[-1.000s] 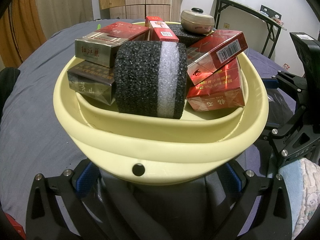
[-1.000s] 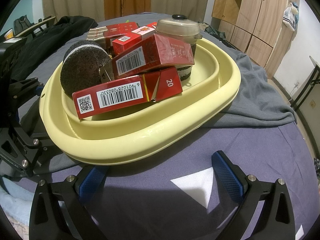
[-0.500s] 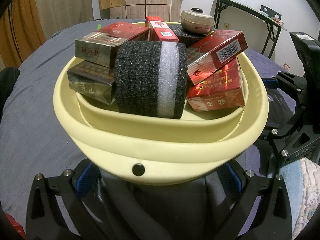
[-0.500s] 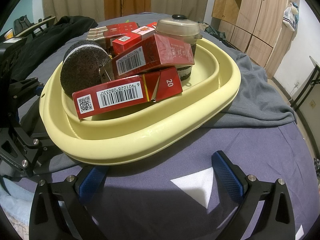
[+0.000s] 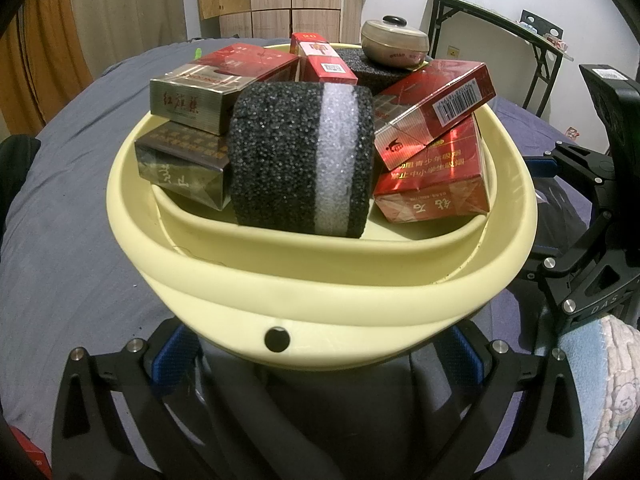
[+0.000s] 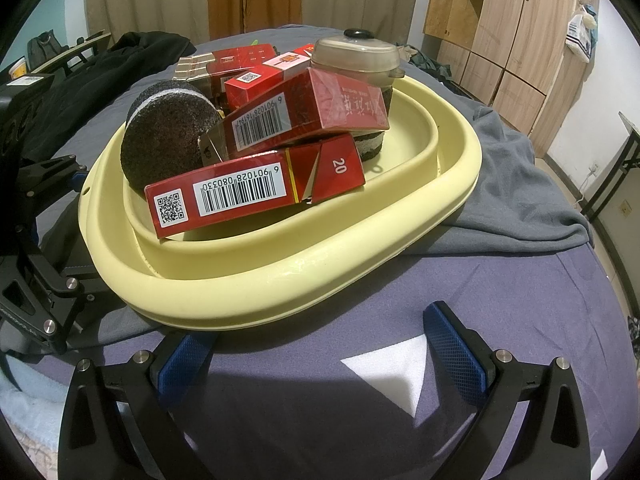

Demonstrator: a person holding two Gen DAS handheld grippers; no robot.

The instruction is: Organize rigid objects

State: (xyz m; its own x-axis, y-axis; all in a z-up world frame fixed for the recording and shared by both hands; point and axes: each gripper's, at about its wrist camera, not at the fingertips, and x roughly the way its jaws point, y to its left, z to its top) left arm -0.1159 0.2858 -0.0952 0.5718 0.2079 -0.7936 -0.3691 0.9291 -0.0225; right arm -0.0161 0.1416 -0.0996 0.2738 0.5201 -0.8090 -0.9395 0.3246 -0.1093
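The left claw point(image 5: 320, 356) is spread wide, its blue pads either side of the yellow basin point(image 5: 320, 280) rim at 6 o'clock, contact unclear. The right claw point(image 6: 320, 352) is also wide apart and holds nothing, one pad tucked under the rim. The basin sits on the bed point(image 6: 480, 300), piled with red boxes point(image 6: 256, 196), a black sponge point(image 5: 300, 156) and a lidded jar point(image 6: 356, 58)

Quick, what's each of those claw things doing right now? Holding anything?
Left gripper: open, its fingers either side of the yellow basin, not clamping it.
Right gripper: open, holding nothing.
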